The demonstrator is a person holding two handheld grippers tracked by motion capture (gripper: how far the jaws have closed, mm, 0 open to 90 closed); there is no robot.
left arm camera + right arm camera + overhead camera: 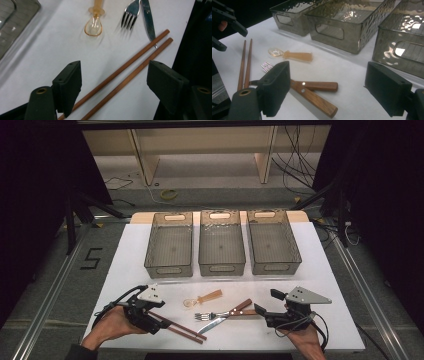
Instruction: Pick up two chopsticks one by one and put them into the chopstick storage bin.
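Closest up are the left tongs [113,82], jaws standing wide with the pair of brown chopsticks [130,72] running diagonally right between them, not pinched as far as I can see, a visible gap on both sides. In the high view those left tongs [159,320] sit at the near left of the white tabletop [130,260], with the chopsticks [182,329] poking out toward the middle. The right tongs [327,87] are wide open too, hovering over the wooden handles of a fork [312,86] and knife [317,100] that lie crossed on each other; nothing gripped there. From above, the right tongs [260,311] are near the right front edge, just beside those handles. Between the two sits a small amber see-through spoon [202,298], a bit farther back. Beyond that, three smoky translucent bins [222,242] are lined up side by side across the far part of the tabletop. Only writing I can make out is a "5" [91,258] taped on the grey floor to the left. The room is dim, with dark curtains at the sides, cables and a roll of yellow tape [169,194] on the floor, and pale wooden shelving at the back.
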